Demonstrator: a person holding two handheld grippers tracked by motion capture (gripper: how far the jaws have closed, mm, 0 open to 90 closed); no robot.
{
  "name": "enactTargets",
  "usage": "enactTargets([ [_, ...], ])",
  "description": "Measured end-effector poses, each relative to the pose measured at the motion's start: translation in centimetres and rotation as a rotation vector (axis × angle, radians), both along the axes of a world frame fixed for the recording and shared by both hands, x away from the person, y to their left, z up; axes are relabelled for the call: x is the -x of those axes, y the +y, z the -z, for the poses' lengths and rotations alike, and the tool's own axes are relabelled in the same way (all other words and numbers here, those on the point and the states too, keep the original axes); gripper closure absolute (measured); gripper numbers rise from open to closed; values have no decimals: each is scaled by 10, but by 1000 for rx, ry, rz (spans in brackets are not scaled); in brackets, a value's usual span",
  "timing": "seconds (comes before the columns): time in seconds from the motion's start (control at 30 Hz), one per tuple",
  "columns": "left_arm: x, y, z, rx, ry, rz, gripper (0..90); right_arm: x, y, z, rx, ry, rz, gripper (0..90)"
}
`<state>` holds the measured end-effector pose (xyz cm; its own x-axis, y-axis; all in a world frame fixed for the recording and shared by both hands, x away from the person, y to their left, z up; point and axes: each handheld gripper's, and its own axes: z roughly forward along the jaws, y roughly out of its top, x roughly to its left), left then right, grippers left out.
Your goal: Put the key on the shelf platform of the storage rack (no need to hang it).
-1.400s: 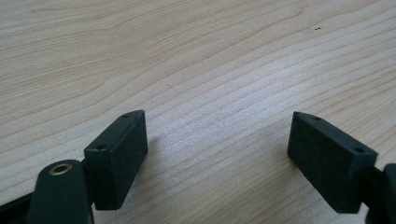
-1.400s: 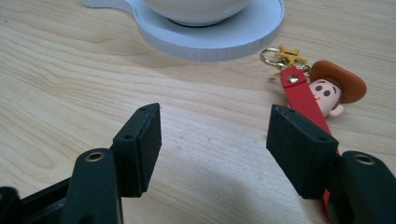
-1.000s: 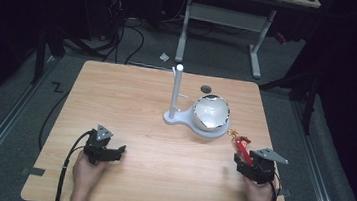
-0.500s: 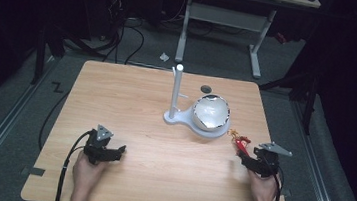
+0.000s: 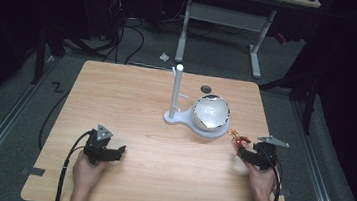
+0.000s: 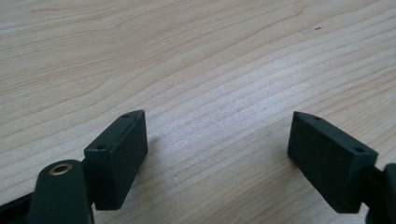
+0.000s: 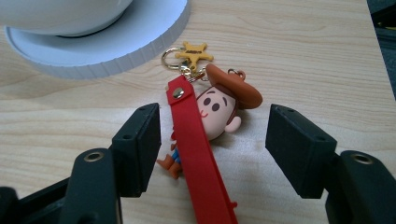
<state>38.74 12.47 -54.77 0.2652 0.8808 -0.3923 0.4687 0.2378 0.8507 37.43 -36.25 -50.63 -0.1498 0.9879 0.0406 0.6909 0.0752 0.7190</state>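
Observation:
A keychain [image 7: 205,121] lies on the wooden table [image 5: 141,101]: a cowboy figure with a brown hat, a red strap [image 7: 194,154] and a yellow star charm [image 7: 195,51]. In the high view the keychain [image 5: 239,139] rests just right of the white stand's base. My right gripper [image 7: 212,140] is open, its jaws on either side of the strap and figure without touching them. My right gripper [image 5: 245,152] sits at the table's right side. My left gripper [image 6: 217,144] is open over bare wood, near the front left [image 5: 110,152].
A white stand [image 5: 175,97] with an upright post and a round base holding a shiny bowl [image 5: 210,111] stands at the table's centre right. Behind it a small dark disc [image 5: 207,89] lies on the wood. Cables and desk legs are on the floor beyond.
My right gripper has drawn back slightly toward the table's right edge and set the keychain down; its jaws now stand open around it. The left gripper has stayed put.

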Motion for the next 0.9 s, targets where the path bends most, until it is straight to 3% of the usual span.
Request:
enactTargets([
  [0.7, 0, 0, 0, 0, 0, -1, 204, -24, -1, 14, -35, 67, 25, 392],
  [0.9, 0, 0, 0, 0, 0, 0, 204, -25, 0, 15, -6, 58, 12, 403],
])
